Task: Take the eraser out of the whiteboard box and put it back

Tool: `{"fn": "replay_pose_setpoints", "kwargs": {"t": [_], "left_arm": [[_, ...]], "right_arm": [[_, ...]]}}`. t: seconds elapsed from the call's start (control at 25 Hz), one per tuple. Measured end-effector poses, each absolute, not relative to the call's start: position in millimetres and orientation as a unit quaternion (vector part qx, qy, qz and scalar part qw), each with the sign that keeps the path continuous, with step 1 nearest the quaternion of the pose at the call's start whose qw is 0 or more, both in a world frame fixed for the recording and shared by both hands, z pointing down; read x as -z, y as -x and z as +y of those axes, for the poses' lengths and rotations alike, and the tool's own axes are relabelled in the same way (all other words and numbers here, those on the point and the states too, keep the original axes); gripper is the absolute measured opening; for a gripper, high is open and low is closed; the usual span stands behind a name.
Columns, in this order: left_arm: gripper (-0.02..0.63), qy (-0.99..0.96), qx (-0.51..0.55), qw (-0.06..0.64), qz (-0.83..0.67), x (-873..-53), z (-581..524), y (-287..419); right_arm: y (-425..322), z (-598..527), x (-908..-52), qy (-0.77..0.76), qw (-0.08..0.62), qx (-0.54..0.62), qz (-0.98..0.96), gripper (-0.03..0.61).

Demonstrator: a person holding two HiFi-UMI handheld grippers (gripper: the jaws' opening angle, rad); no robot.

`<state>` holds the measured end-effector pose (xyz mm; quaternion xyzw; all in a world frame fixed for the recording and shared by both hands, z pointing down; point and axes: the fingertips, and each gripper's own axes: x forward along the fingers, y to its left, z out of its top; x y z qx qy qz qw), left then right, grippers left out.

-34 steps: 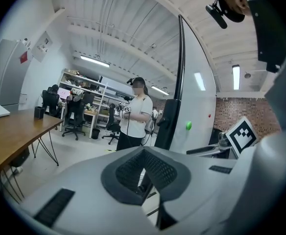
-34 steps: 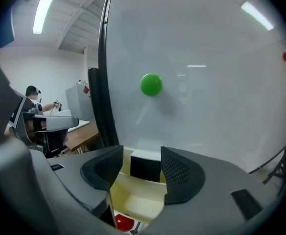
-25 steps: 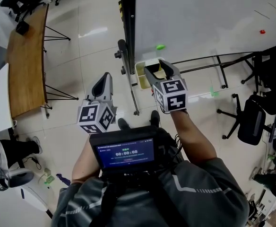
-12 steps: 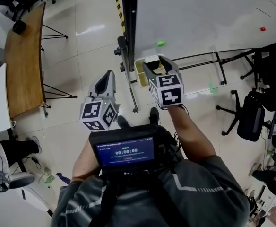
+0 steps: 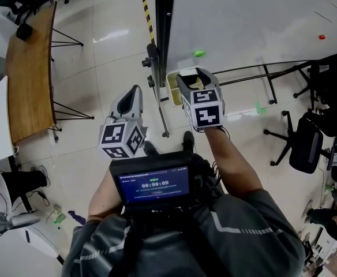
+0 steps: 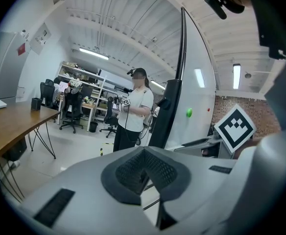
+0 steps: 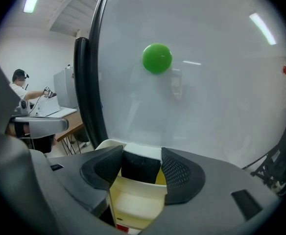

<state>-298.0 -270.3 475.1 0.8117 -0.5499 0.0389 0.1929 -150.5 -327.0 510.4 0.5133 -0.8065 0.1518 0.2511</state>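
Observation:
The eraser (image 7: 140, 168), a dark block with a yellow side, sits between the pads of my right gripper (image 7: 142, 156), which is shut on it. Directly below hangs the cream whiteboard box (image 7: 133, 202), open at the top, fixed at the whiteboard's (image 7: 206, 82) lower edge. In the head view the right gripper (image 5: 190, 77) is over the box (image 5: 172, 89), close to the board. My left gripper (image 5: 131, 95) hangs to the left, away from the box; in its own view the left gripper (image 6: 145, 173) has its pads together with nothing held.
A green magnet (image 7: 156, 58) sticks on the board above the box. The board's black frame post (image 7: 86, 87) stands left of the box, its wheeled legs (image 5: 157, 105) on the tiled floor. A wooden desk (image 5: 27, 74) is far left, an office chair (image 5: 304, 146) right, a person (image 6: 133, 106) beyond.
The right gripper with the eraser has edged slightly toward the board over the box. The left gripper has barely shifted.

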Motion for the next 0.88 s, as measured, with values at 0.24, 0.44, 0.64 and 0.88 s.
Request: {"fn": "replay_pose_setpoints", "kwargs": {"t": [0.24, 0.44, 0.64, 0.88], "left_arm": [[0.032, -0.823, -0.023, 0.186, -0.536, -452, -270, 291], [0.032, -0.834, -0.008, 0.15, -0.532, -413, -268, 289], [0.032, -0.854, 0.016, 0.105, -0.51, -358, -258, 282], [0.031, -0.857, 0.039, 0.05, -0.511, -293, -247, 282]], "right_arm": [[145, -326, -501, -0.521, 0.233, -0.142, -0.809, 0.275], [142, -318, -455, -0.513, 0.182, -0.124, -0.83, 0.273], [138, -299, -394, -0.495, 0.123, -0.101, -0.854, 0.273], [131, -276, -311, -0.473, 0.055, -0.063, -0.877, 0.272]]}}
